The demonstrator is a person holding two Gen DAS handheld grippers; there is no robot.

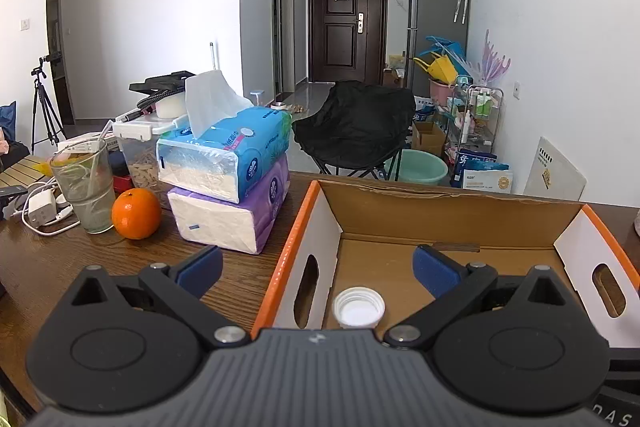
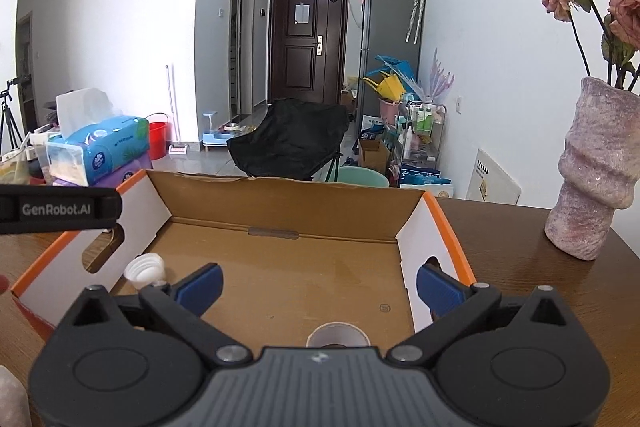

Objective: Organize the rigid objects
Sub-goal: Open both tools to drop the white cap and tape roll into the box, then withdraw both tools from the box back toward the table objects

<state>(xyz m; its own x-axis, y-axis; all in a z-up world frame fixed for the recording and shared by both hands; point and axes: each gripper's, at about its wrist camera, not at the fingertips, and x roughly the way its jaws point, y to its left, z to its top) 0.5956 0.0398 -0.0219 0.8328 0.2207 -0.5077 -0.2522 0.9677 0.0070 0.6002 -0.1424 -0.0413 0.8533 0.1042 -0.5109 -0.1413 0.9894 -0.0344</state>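
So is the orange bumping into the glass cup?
Cannot tell. In the left wrist view the orange sits right beside the glass cup and their outlines overlap, so no gap or contact shows plainly.

Both my wrist cams sit low and close over the brown table (image 1: pixel 60 267), tilted slightly down, facing the dark door (image 1: pixel 346 19) at the far end of the room. Left cam is over the cardboard box (image 1: pixel 452 211)'s left wall; the box fills its right half. Right cam is further right, centred on the box interior. Shared: box, white cap (image 1: pixel 359 307) (image 2: pixel 145 267), stacked tissue packs (image 1: pixel 232 179) (image 2: pixel 100 151), black chair (image 1: pixel 356 125), door.
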